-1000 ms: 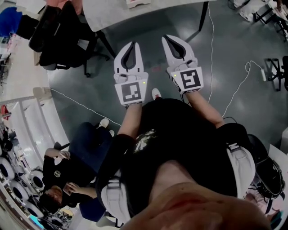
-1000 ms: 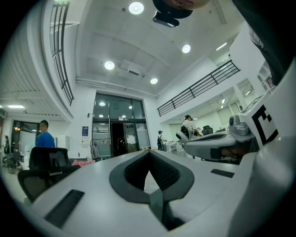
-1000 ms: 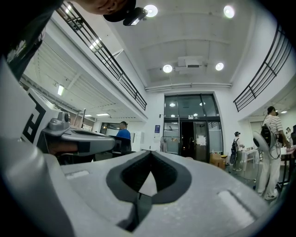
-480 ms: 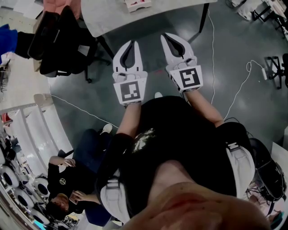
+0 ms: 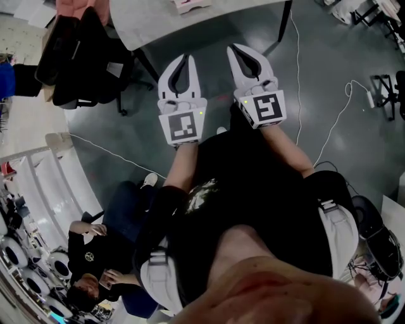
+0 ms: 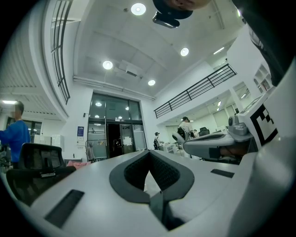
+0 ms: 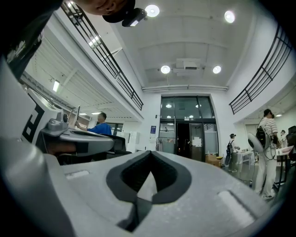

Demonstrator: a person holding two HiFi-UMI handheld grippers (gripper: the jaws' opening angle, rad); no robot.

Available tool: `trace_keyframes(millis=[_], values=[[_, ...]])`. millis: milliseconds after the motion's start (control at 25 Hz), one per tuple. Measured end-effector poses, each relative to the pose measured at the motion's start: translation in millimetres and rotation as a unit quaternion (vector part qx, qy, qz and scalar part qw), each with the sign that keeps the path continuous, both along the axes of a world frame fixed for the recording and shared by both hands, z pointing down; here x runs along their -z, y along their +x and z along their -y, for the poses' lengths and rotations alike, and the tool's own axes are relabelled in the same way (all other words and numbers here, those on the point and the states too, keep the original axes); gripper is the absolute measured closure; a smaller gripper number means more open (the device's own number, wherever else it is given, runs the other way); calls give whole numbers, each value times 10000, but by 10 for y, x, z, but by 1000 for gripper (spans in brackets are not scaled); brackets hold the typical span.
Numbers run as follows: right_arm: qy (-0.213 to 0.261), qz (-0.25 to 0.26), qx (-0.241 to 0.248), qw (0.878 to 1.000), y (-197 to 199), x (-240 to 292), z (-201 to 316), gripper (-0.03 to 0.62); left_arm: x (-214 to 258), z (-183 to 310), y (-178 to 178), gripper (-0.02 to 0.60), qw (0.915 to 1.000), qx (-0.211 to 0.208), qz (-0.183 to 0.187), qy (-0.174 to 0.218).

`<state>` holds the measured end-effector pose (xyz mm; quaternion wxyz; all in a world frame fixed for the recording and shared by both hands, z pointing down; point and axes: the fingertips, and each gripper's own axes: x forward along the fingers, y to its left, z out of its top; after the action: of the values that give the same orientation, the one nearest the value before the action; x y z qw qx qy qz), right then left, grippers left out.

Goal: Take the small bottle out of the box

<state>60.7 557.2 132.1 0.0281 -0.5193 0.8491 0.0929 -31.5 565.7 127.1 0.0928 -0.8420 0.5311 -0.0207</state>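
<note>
No small bottle and no box can be made out in any view. In the head view both grippers are held side by side in front of the person's torso, above the floor, pointing toward a table (image 5: 158, 19). My left gripper (image 5: 185, 58) is shut, its tips meeting with nothing between them. My right gripper (image 5: 234, 49) is shut and empty too. The left gripper view shows its jaws (image 6: 149, 152) closed on air, looking out into a hall. The right gripper view shows the same of its own jaws (image 7: 150, 152).
A small white object (image 5: 190, 5) lies on the table near its edge. A chair draped with dark clothing (image 5: 76, 57) stands to the left. A white cable (image 5: 297, 82) runs over the floor. A seated person (image 5: 95, 247) is at lower left. People stand in the hall by glass doors (image 7: 187, 134).
Both grippers have edged a little toward the table, staying shut and empty. The blue-clad figure at the upper left has slid toward the frame's edge.
</note>
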Motion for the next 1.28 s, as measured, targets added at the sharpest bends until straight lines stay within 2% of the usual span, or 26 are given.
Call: trace_keyframes(millis=[440,840,1280], values=[[77,-64,42,9999,-2,13,405,600,7,412,-18,574,10000,57,35,68],[-13,58,140,9999,-45,-32,960,599,-25,951,15,575,10000,31,80,0],[-174,-66,197,9996,-52,-50,1559,600,-5,1564,48,575,10000,79,-4,-23]])
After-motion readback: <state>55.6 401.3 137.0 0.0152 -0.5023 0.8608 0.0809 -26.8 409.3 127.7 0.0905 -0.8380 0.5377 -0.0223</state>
